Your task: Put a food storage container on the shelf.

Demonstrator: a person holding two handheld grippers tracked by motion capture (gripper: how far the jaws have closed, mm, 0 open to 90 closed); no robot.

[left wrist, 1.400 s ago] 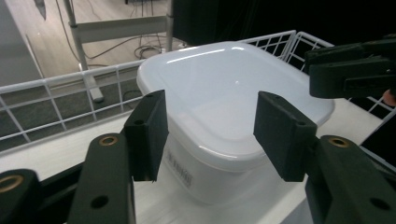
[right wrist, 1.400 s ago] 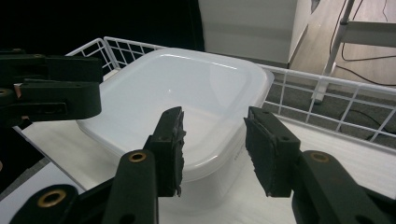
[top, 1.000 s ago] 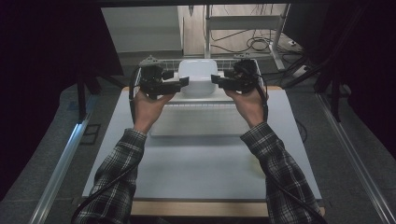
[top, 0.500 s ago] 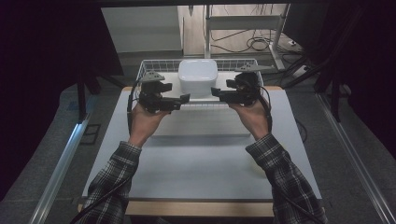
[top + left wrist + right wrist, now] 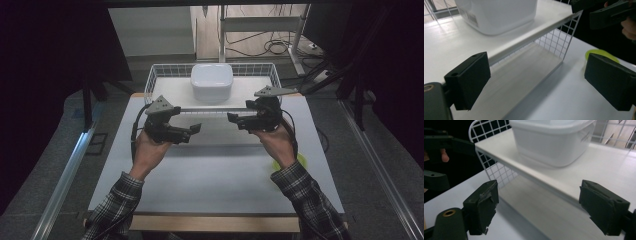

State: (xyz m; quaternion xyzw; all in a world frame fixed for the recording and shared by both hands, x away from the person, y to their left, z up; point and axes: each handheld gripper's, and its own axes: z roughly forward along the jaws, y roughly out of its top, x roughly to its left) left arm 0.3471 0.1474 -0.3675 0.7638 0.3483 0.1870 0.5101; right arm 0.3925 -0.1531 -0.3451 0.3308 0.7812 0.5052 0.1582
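Observation:
A white lidded plastic container (image 5: 211, 81) stands on the white top shelf (image 5: 170, 92) of a wire rack at the table's far side. My left gripper (image 5: 194, 129) and right gripper (image 5: 233, 118) face each other in front of the rack, below the shelf's edge and apart from the container. Both have just been opening and nothing lies between their jaws. In the left gripper view the open gripper (image 5: 539, 82) frames the shelf's front edge (image 5: 524, 37) and the container (image 5: 499, 13). The right gripper view shows its open gripper (image 5: 542, 206) below the container (image 5: 554, 141).
The rack's wire grid sides (image 5: 152, 77) rise around the shelf, and a lower board (image 5: 524, 72) lies beneath it. A yellow-green flat thing (image 5: 301, 161) lies on the white table by the right forearm. Dark cloth and metal rails flank the table.
Both grippers have drawn back from the container's sides toward the person and sunk lower, with jaws wider. The container stays on the shelf.

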